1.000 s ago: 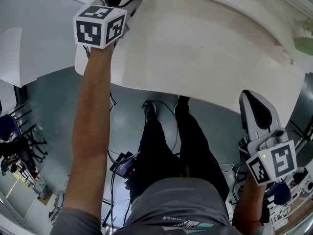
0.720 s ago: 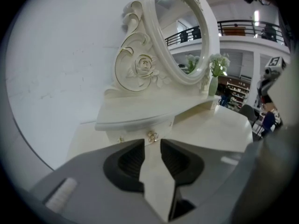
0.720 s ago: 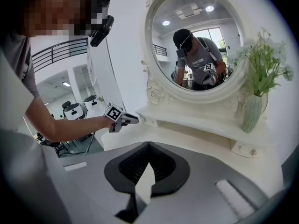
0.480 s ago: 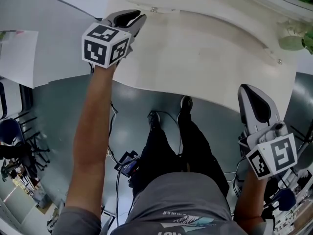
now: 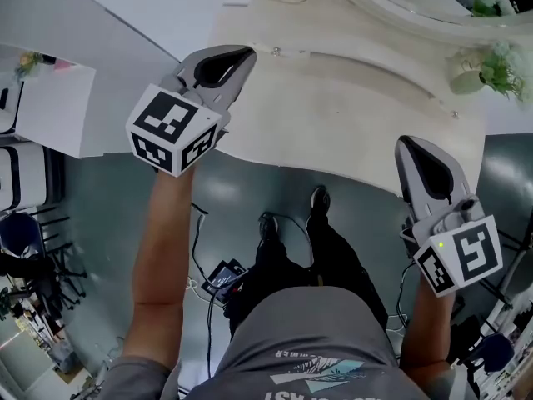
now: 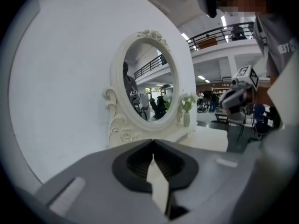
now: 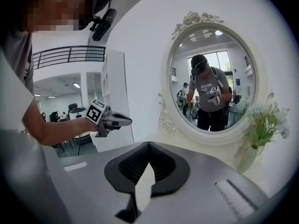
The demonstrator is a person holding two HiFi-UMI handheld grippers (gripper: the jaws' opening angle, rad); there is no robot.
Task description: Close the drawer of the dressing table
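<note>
Holds right gripper [image 5: 410, 150] at four o'clock, jaws pressed together, empty. Holds left gripper [image 5: 241, 60] at ten o'clock, jaws just closing to meet on nothing. Faces dressing table [image 5: 333, 115] at twelve o'clock, drawer hidden beneath its top.

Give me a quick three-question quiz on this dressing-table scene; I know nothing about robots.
1. True or false: the right gripper is clamped on a drawer knob.
2. What stands on the dressing table beside the oval mirror? A, a vase of flowers; B, a lamp; C, a book.
3. Fill in: the left gripper has its jaws ____.
Key: 1 false, its jaws are together on nothing. 2 A. 3 shut; they have just been closing, with nothing between them.
</note>
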